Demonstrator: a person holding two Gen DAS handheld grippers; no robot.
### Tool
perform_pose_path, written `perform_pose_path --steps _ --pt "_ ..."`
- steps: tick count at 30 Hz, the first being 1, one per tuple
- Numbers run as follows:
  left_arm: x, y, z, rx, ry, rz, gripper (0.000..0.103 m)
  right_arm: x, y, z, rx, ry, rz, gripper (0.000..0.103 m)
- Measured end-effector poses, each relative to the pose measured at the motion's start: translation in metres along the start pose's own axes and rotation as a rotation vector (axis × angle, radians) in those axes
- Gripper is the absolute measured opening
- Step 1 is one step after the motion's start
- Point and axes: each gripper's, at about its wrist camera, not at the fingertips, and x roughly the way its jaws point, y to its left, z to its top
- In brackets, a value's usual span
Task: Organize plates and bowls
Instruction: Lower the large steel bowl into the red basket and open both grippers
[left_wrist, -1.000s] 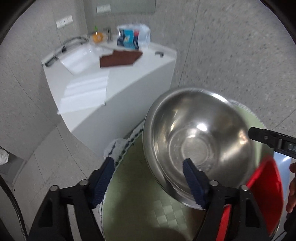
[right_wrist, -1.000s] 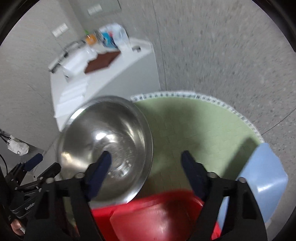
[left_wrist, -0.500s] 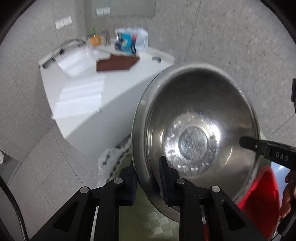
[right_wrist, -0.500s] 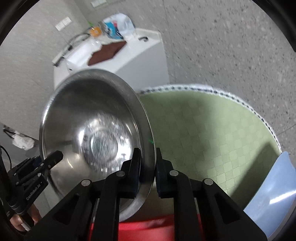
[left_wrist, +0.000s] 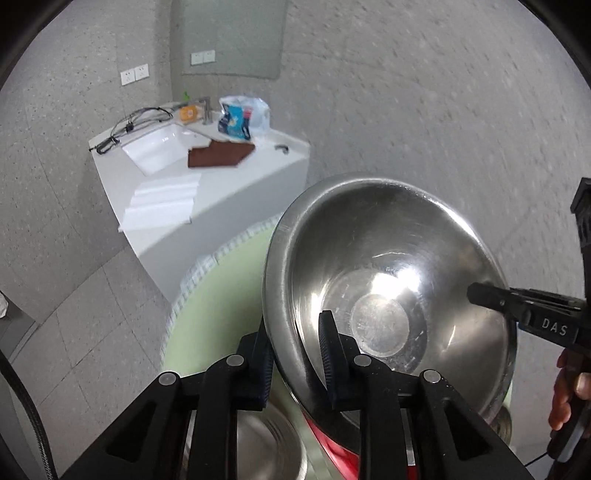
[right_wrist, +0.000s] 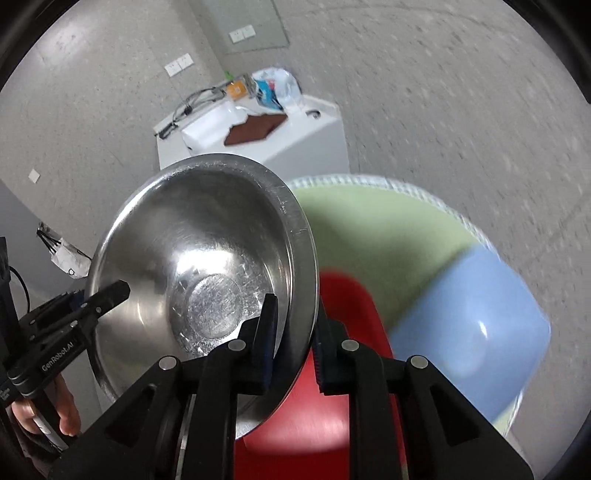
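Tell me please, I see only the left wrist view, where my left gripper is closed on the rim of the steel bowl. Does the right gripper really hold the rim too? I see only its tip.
Observer: Yes. In the right wrist view the right gripper is closed on the rim of the steel bowl, with one finger inside the bowl and one outside.
Operator: Good. What lies beyond the red dish on that side?
Observer: A light blue bowl sits on the green mat, to the right of the red dish. It is blurred, so I cannot tell which way up it is.
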Motion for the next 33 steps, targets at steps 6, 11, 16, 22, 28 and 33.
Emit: perform_pose_path --steps 6,11,16,22,28,33 --pt "0.020 -0.028 -0.036 0.013 0.103 0.023 0.020 0.000 -0.026 -0.051 0.024 0.046 -0.019 0.017" --pt "0.041 -0.039 -0.046 0.022 0.140 0.060 0.020 0.019 -0.036 -0.076 0.029 0.085 -0.052 0.018" --pt "0.043 -0.058 -0.050 0.053 0.119 0.103 0.023 0.033 -0.039 -0.086 0.018 0.100 -0.089 0.019" --pt "0.048 -0.089 -0.062 0.114 0.096 0.156 0.039 0.043 -0.037 -0.095 0.006 0.100 -0.134 0.025" --pt "0.052 -0.109 -0.066 0.140 0.079 0.149 0.059 0.039 -0.040 -0.097 0.014 0.074 -0.114 0.037" --pt "0.024 -0.120 -0.053 0.147 0.000 0.135 0.074 0.011 -0.043 -0.092 0.046 0.008 -0.077 0.054"
